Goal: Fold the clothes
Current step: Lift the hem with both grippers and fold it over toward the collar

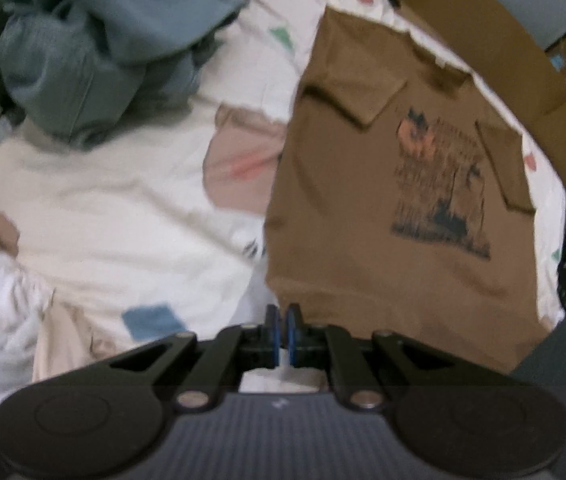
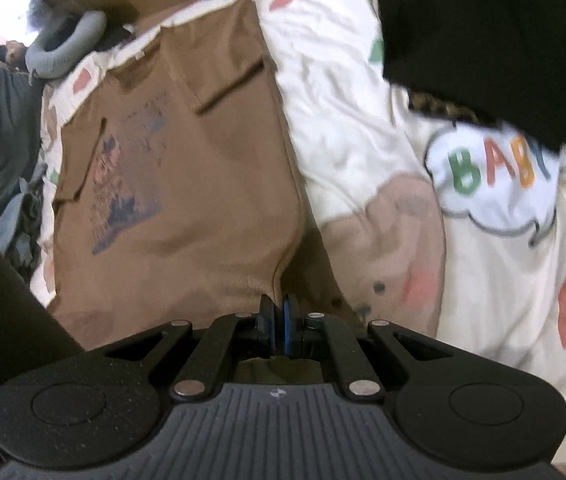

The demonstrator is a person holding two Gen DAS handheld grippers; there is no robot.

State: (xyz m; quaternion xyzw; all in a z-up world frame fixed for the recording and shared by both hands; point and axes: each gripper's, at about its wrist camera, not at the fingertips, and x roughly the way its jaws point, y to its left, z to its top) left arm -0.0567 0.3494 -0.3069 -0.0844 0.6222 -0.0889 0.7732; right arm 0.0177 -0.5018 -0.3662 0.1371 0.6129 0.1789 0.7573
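Left gripper [image 1: 282, 330]: I read the blue pads as pressed together at the near left corner of the brown T-shirt [image 1: 383, 216]; the hem edge runs right up to the tips, and I take the corner to be pinched, though blur hides the fabric between the pads. This gripper points steeply down at the bed. Right gripper [image 2: 278, 326]: jaws closed on the shirt's near right corner, where the cloth puckers into a small ridge rising to the fingertips [image 2: 267, 312]; it also points steeply down. The shirt lies flat on the printed bedsheet [image 1: 131, 208], both sleeves folded inward over the body, dark chest print [image 1: 439, 184] facing up, collar at the far end. In the left wrist view, a heap of grey-blue clothes [image 1: 95, 48] sits well apart at the upper left, a white garment [image 1: 7, 320] is crumpled at the near left edge, and a cardboard box [image 1: 523, 64] stands beyond the collar. In the right wrist view, a black garment [image 2: 491, 32] lies at the upper right, partly covering the sheet's "BABY" cloud print [image 2: 495, 176], and a grey ring-shaped object [image 2: 67, 44] rests near the shirt's far left.
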